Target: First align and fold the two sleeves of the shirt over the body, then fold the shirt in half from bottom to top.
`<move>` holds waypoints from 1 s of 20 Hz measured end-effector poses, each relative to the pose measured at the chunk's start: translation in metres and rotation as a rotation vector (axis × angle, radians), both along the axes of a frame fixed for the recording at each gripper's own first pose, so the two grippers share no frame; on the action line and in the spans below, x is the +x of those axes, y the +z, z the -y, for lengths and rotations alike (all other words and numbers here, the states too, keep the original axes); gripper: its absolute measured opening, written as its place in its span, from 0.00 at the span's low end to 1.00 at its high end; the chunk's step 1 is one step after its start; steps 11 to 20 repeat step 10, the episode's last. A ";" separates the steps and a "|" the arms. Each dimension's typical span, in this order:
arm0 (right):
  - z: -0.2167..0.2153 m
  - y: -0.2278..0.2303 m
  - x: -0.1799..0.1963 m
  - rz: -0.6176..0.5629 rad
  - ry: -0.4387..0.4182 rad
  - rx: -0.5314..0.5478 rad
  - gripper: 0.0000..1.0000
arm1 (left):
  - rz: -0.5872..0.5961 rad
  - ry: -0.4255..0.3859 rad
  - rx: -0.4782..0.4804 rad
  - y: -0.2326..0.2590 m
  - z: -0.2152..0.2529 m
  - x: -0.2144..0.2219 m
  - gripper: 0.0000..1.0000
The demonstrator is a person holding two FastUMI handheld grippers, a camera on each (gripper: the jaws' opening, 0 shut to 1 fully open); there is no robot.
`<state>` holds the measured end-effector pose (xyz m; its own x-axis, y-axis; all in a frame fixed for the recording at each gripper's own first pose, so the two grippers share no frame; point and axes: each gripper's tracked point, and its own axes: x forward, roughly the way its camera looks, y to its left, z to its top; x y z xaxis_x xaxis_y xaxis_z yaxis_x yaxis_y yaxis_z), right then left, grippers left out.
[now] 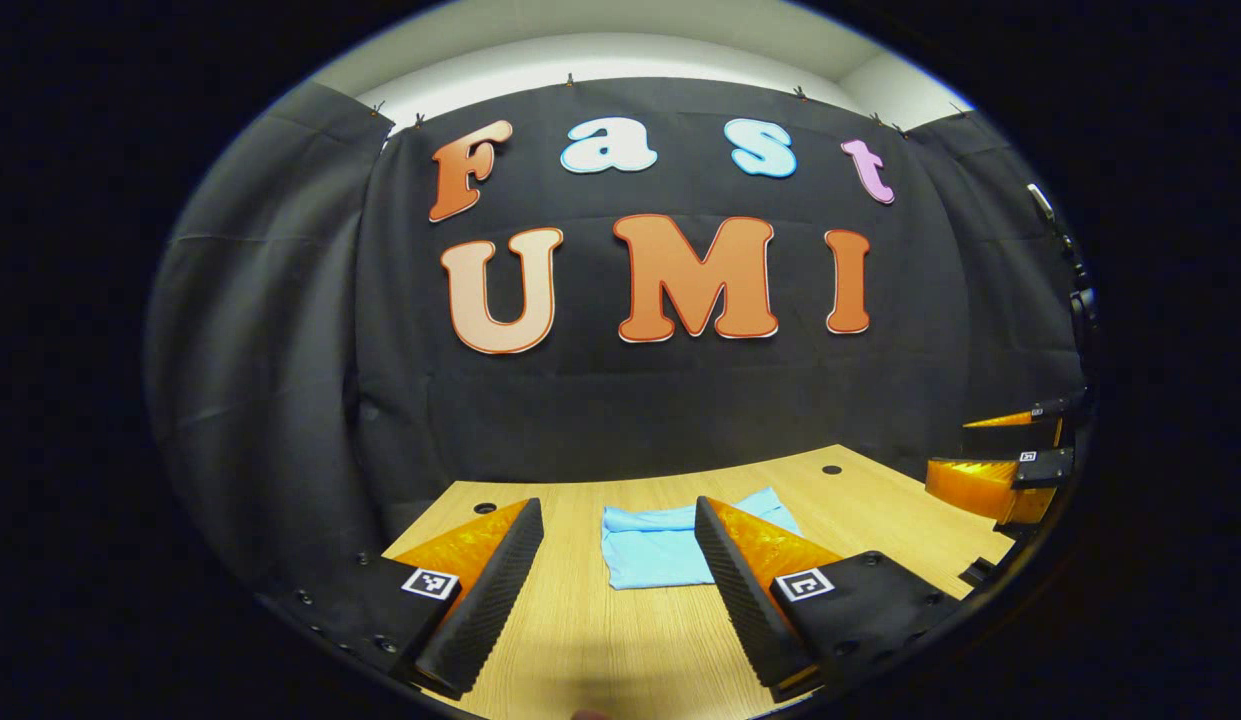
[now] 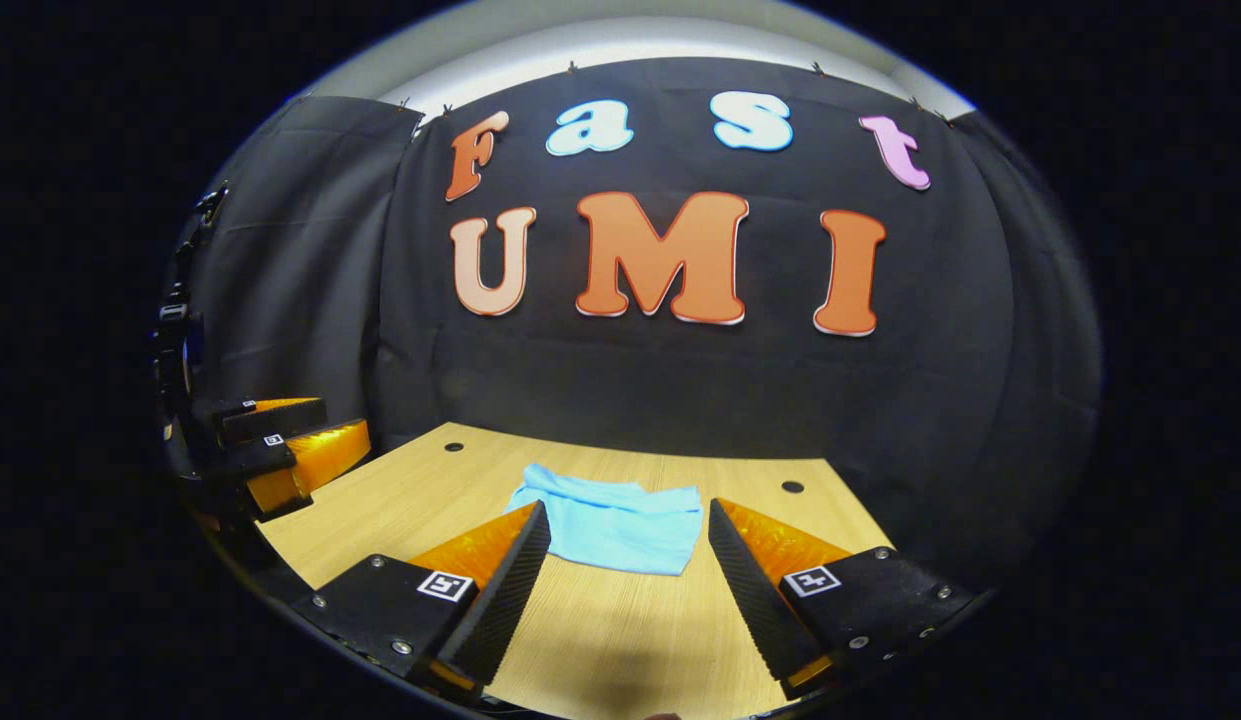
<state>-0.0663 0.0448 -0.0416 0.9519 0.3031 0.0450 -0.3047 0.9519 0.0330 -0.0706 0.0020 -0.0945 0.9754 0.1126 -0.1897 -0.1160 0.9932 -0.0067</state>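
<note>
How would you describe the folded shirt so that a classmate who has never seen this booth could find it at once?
Start at the wooden table in front of the black cloth wall. Toward the table's far side lies the shirt, folded into a compact, flat bundle. It is the lone pale blue, soft thing on the wood.

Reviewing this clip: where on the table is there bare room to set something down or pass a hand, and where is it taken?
Bare wood of the table runs between the folded blue shirt and the near edge, under the open right tool. There are more free strips on either side of the shirt, out to the cable holes. The middle back is taken by the shirt. The left tool hangs open above the table.
</note>
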 end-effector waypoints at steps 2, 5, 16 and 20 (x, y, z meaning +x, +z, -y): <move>0.001 0.007 -0.003 0.029 -0.020 -0.016 0.97 | 0.016 -0.021 -0.020 0.008 0.001 0.003 0.99; -0.004 0.007 -0.006 0.027 -0.035 -0.019 0.97 | 0.074 -0.040 -0.012 0.025 -0.001 0.018 0.99; -0.012 0.023 0.005 0.040 -0.083 -0.022 0.98 | 0.150 -0.099 -0.013 0.046 0.003 0.044 0.96; -0.012 0.023 0.005 0.040 -0.083 -0.022 0.98 | 0.150 -0.099 -0.013 0.046 0.003 0.044 0.96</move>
